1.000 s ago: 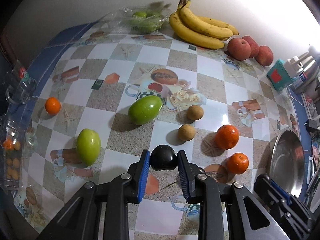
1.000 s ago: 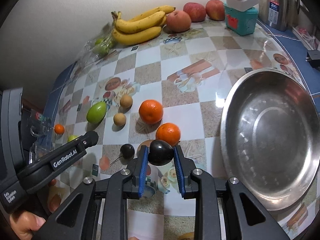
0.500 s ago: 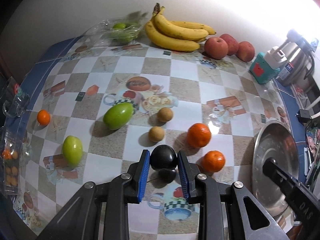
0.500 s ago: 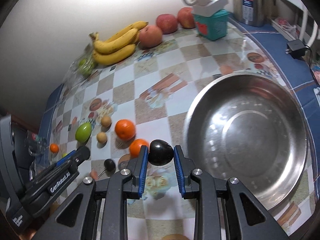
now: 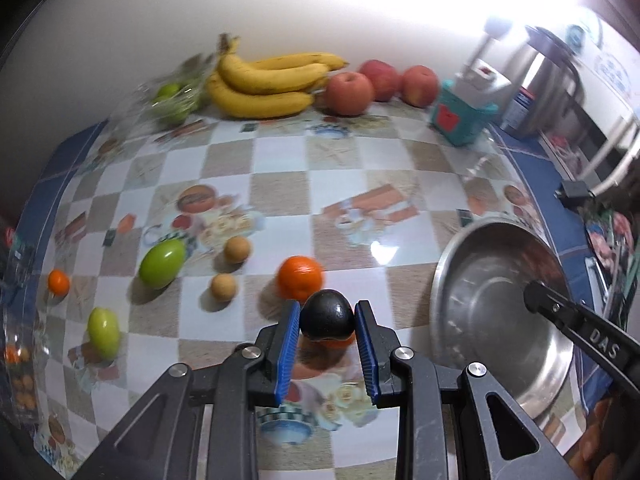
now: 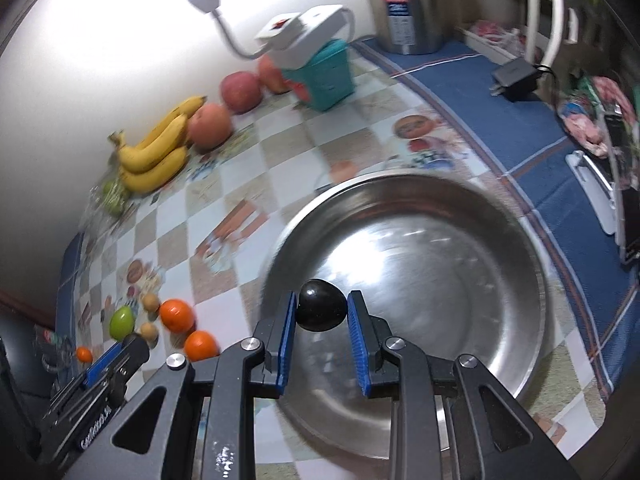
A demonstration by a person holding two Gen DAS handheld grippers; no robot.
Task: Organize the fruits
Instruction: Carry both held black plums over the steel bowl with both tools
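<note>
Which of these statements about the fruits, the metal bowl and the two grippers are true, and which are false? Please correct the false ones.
1. Each gripper holds a dark round fruit. True: the left gripper is shut on a dark plum, the right gripper on another dark plum.
2. The metal bowl already contains fruit. False: nothing lies in it.
3. The right gripper's plum hangs above the bowl. True.
4. The bananas lie inside the bowl. False: they lie by the wall, beside the apples.
5. Two green mangoes lie on the tablecloth. True.
</note>
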